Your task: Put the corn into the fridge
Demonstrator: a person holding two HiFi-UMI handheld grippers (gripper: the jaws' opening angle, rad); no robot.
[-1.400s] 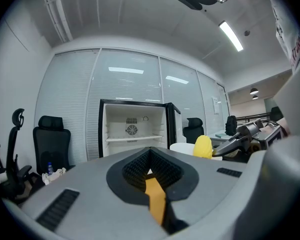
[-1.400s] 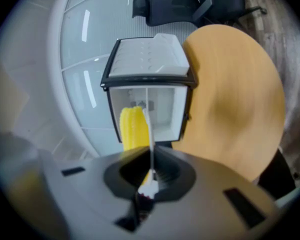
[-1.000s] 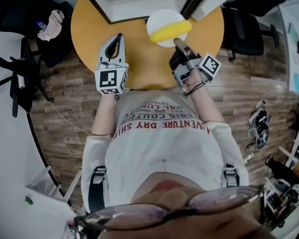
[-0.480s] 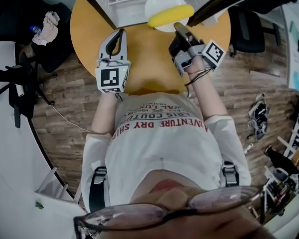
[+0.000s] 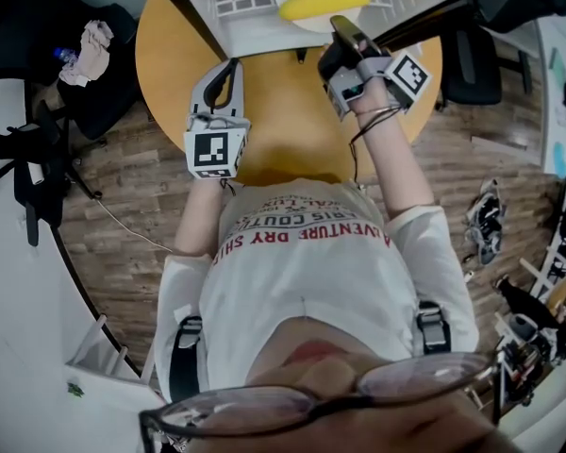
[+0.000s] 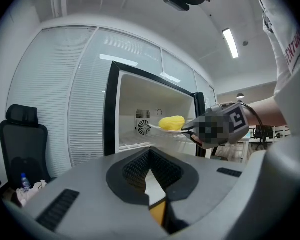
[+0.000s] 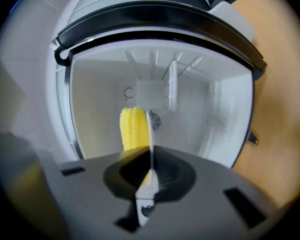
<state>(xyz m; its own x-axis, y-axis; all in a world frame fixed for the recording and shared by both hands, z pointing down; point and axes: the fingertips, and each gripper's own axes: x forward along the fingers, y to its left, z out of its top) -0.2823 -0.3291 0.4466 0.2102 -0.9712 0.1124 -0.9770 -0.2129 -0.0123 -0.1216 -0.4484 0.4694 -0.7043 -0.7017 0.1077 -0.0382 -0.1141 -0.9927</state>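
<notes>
Status: the ear of yellow corn (image 5: pixel 323 1) lies on a round white plate (image 5: pixel 313 25), and both are at the mouth of the small white fridge with the black door frame (image 5: pixel 245 8). The fridge door is open.

The right gripper (image 5: pixel 340 28) has its jaws clamped on the plate's near rim. In the right gripper view that rim runs edge-on straight between the pads, with the corn just beyond it and the fridge's back wall behind.

From the left gripper view, the plate (image 6: pixel 157 129) hangs above the fridge's wire shelf and looks clear of it. I can't tell how deep inside it is.

The left gripper (image 5: pixel 229 67) is over the round orange-brown table (image 5: pixel 283 111), in front of the fridge and left of the plate. Its jaws are together with nothing in them.

My read:
- Done: the carry to the fridge.
- Left: push the plate further in, set it on the shelf, release the rim, back out.
- The door probably gets closed afterwards.
</notes>
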